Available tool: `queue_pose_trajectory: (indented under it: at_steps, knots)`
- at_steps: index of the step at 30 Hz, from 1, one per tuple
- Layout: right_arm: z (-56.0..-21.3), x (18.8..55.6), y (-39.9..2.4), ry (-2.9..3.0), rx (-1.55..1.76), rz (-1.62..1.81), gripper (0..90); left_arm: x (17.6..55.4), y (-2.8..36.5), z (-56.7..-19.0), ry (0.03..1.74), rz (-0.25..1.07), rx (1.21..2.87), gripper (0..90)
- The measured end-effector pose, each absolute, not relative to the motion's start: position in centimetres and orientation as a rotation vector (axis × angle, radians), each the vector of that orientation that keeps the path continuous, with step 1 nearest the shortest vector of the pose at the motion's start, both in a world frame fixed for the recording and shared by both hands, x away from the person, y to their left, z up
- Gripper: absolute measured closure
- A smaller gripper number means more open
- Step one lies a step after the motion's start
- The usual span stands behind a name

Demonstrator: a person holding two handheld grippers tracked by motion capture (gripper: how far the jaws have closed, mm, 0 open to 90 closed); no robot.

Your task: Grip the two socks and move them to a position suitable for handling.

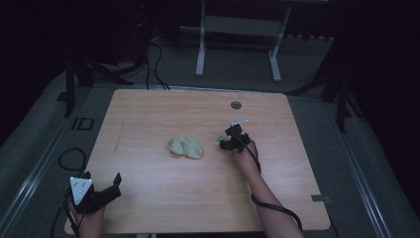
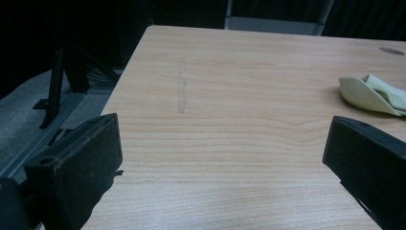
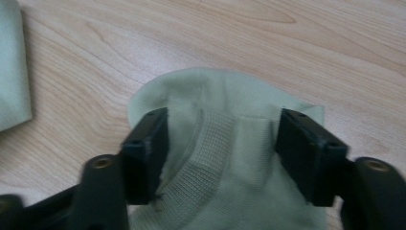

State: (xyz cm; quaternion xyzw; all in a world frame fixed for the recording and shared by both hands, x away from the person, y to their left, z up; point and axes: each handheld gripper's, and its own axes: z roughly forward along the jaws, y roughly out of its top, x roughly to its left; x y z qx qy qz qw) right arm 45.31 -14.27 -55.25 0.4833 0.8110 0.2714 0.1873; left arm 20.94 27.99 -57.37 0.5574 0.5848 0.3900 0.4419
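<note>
Sock (image 3: 225,158) sits between right gripper (image 3: 222,148) jaws, half-open, not yet clamped; pickup pending. Left gripper (image 2: 222,158) wide open, empty, lower left.

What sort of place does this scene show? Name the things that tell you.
Probably a lab or recording studio, not a home: a bare light wooden table on grey carpet, black stands and trailing black cables in a darkened room, and a white metal frame behind.

On the table (image 1: 148,198), a folded cloth (image 1: 186,147) is laid near the middle. A sock (image 3: 225,158) is placed just to its right, straddled by the right gripper (image 1: 232,139). The left gripper (image 1: 101,191) is held at the near left corner.
</note>
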Motion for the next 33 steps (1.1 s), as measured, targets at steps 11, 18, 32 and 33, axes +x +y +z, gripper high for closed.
queue_pose_trajectory:
  at_steps: [11,18,32,33]
  knots:
    - [-54.6,45.3,-14.2,2.335,1.328,0.723,81.6,21.0,28.0,-57.5,1.461,0.962,1.393,0.0]
    - [-52.7,44.4,-14.8,2.342,1.316,0.781,82.0,21.1,28.0,-57.5,1.463,0.961,1.398,0.0]
    - [-48.6,39.8,-14.9,2.373,1.197,0.904,81.9,21.2,27.9,-57.5,1.465,0.964,1.408,0.0]
    - [-48.4,39.3,-14.9,2.373,1.189,0.910,81.9,21.2,27.9,-57.5,1.465,0.965,1.408,0.0]
